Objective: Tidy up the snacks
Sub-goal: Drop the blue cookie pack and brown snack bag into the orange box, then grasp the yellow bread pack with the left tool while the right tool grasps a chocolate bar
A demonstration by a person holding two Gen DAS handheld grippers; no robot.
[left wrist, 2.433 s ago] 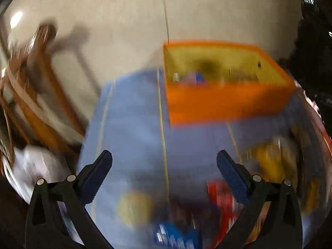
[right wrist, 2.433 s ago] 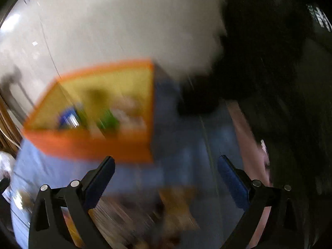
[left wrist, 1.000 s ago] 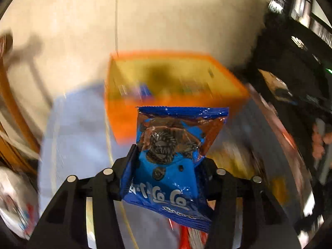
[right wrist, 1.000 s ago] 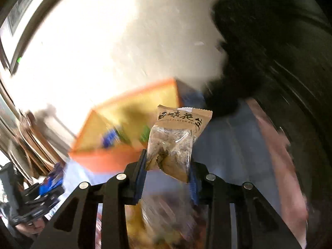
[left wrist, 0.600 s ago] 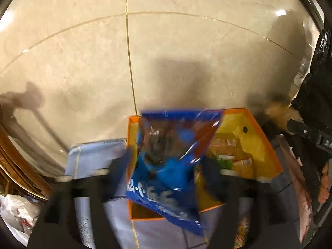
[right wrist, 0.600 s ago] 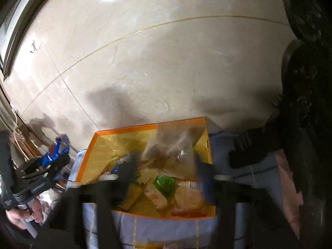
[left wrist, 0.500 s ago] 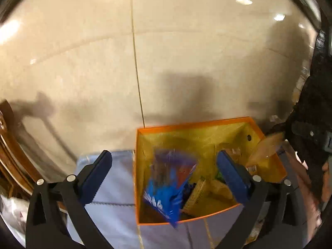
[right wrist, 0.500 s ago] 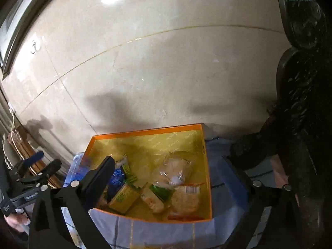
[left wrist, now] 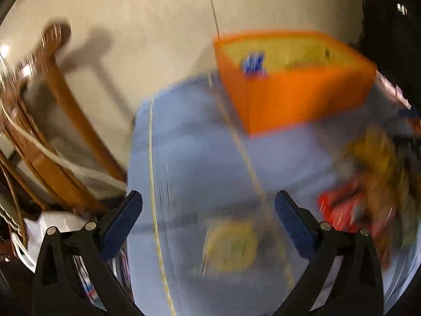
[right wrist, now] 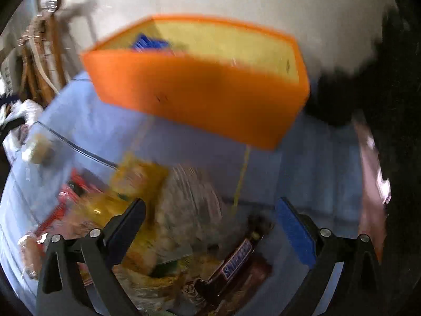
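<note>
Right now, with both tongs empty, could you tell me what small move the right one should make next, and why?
Probably lower the open right tongs onto the Snickers bar just below them; it lies loose in the snack pile, outside the orange box.

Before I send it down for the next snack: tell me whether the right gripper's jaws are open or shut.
Open. The right gripper shows its jaws spread wide with nothing between them, above the Snickers bar in the snack pile.

Left wrist view: looks steeply down along the left tongs [left wrist: 208, 218] onto the blue-clothed worktop [left wrist: 189, 158], orange box [left wrist: 302, 97] farther off, upper right. Right wrist view: looks down along the right tongs [right wrist: 210, 223], closer to the box [right wrist: 205, 100], snack pile [right wrist: 163, 210] directly below. Shared: box, cloth, pale wall. Both frames motion-blurred.
</note>
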